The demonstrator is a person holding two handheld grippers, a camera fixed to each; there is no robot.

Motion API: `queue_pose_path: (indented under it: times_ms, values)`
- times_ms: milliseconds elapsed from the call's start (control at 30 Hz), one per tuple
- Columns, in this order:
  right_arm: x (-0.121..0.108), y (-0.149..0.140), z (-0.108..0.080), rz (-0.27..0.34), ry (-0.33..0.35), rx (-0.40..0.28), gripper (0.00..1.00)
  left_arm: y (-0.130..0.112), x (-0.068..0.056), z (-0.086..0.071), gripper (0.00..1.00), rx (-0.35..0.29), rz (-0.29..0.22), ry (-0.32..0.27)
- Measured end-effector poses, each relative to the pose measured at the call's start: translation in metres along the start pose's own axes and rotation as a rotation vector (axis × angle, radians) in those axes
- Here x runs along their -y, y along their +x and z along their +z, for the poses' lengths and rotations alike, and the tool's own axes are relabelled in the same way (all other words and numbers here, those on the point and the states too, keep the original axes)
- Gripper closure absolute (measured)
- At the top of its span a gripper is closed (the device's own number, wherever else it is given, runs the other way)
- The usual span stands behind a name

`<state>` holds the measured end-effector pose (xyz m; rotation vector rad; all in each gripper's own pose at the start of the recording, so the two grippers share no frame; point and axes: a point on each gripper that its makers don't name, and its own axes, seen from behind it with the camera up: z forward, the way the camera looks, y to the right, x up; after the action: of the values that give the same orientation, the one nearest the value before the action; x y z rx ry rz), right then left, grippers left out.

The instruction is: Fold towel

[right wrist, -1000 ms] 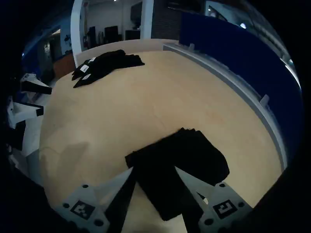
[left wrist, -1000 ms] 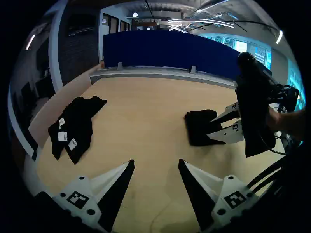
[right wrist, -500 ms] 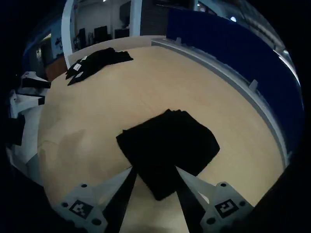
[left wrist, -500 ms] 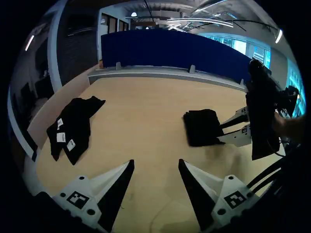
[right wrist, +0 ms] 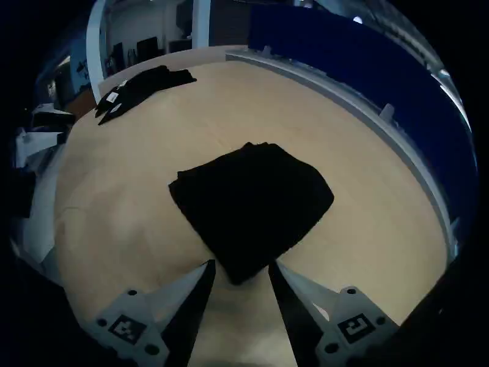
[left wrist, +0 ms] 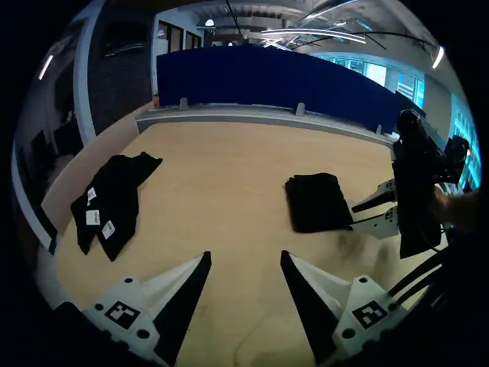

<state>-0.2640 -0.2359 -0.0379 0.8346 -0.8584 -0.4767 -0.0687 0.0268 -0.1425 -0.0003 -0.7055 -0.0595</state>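
Two pairs of fingers apart: left gripper (left wrist: pixel 245 253), right gripper (right wrist: pixel 241 264); folded towel (right wrist: pixel 252 205) on table (right wrist: pixel 373 202); garment pile (left wrist: pixel 113 196) well apart.

The table (left wrist: pixel 232 159) has a light wood top with a rounded edge. A grey rail (left wrist: pixel 244 116) runs along its far side and carries small grey brackets (left wrist: pixel 299 109). A dark blue partition (left wrist: pixel 269 76) stands directly behind the rail. Left of the partition is a dark wall (left wrist: pixel 122 79), then a white column (left wrist: pixel 81 92). Bright windows (left wrist: pixel 373 70) lie beyond the partition at the right. The ceiling (left wrist: pixel 244 15) is open, with exposed pipes. Long strip lights (left wrist: pixel 318 33) hang below it, lit. In the right gripper view, dark screens (right wrist: pixel 147 46) stand in the room beyond the table.
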Motion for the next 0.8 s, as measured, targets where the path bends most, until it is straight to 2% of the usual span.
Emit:
queue_pose_path:
  times_ms: [100,167,300,667,800]
  values:
    - [0.001,-0.005,0.002,0.0,0.0,0.011,0.34,0.0,0.0,-0.001,0.16,0.0,0.001,0.001]
    - [0.001,-0.008,0.003,0.001,0.001,0.018,0.39,0.0,0.001,-0.001,0.16,0.0,0.0,0.003]
    - [0.001,-0.011,0.004,0.009,-0.001,0.026,0.53,0.0,0.003,-0.001,0.16,0.0,-0.004,0.006]
    - [0.002,-0.018,0.008,0.031,0.001,0.037,0.75,-0.002,0.0,-0.002,0.16,-0.001,0.001,0.003]
    - [0.002,-0.018,0.008,0.034,0.004,0.034,0.89,-0.002,-0.001,-0.002,0.16,-0.001,0.003,0.002]
